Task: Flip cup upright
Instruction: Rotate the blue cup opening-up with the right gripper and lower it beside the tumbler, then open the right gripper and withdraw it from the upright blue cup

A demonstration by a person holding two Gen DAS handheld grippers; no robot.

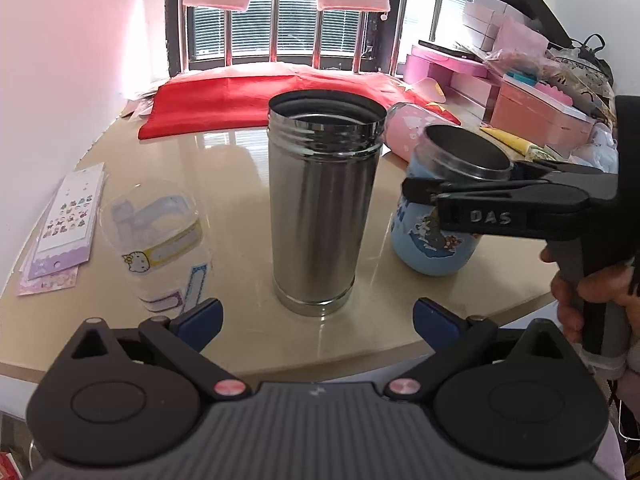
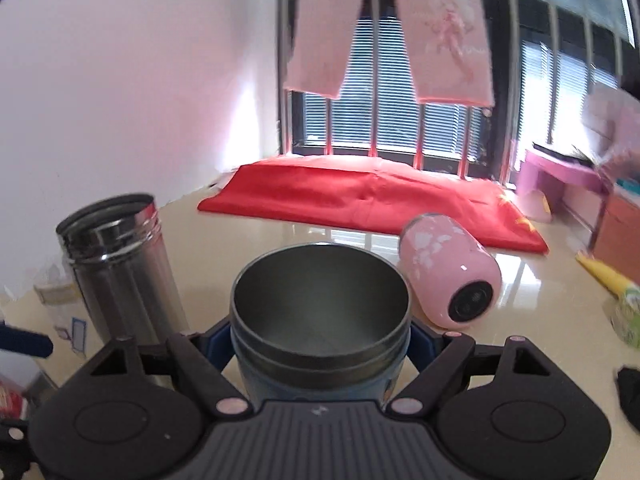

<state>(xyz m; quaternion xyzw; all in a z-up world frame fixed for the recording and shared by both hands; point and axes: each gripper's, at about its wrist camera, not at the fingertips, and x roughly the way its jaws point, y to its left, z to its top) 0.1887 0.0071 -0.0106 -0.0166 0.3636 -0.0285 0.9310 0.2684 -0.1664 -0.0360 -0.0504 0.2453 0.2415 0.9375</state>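
A blue cartoon cup (image 1: 430,236) stands nearly upright on the beige table (image 1: 240,184), mouth up, slightly tilted. My right gripper (image 1: 424,196) is shut on it just below the rim; in the right wrist view the cup (image 2: 320,320) fills the space between the blue pads (image 2: 218,340). A tall steel flask (image 1: 320,208) stands upright, open-mouthed, at the table's middle; it also shows in the right wrist view (image 2: 120,272). My left gripper (image 1: 316,318) is open and empty, just in front of the flask. A pink cup (image 2: 450,276) lies on its side behind.
A clear plastic cup with stickers (image 1: 156,240) and sticker sheets (image 1: 66,232) sit at the left. A red cloth (image 1: 256,100) lies by the window. Pink boxes and clutter (image 1: 536,92) crowd the right. A yellow packet (image 2: 608,280) lies far right.
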